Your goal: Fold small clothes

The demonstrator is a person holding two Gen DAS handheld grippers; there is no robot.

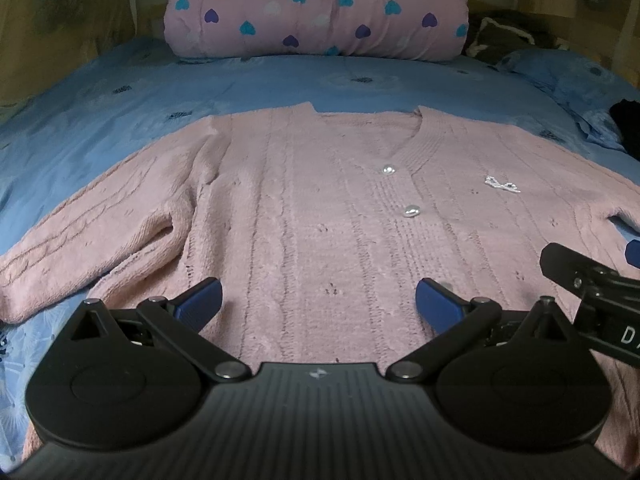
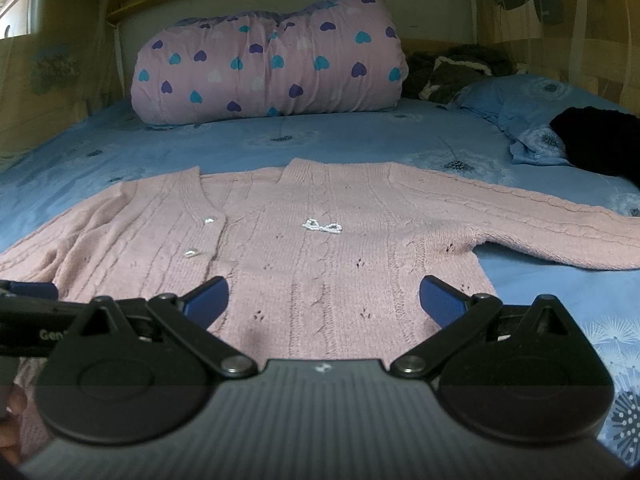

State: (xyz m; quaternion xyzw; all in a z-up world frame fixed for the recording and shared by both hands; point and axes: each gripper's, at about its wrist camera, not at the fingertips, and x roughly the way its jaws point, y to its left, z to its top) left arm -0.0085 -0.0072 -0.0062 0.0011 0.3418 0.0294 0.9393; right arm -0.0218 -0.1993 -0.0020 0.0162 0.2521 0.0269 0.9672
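A pink cable-knit cardigan (image 1: 320, 208) with pearly buttons (image 1: 387, 169) lies spread flat, front up, on a blue dandelion-print bedsheet (image 1: 100, 120), below a rolled pink quilt with heart print (image 1: 320, 8). The left gripper (image 1: 318, 300) hangs over the hem with blue-padded jaws spread wide and empty; the right gripper (image 2: 324, 300) is likewise released above the hem. Only the right view shows the outstretched right-hand sleeve (image 2: 540, 224) and a black garment (image 2: 600, 148); the left view shows the other sleeve (image 1: 88, 240).
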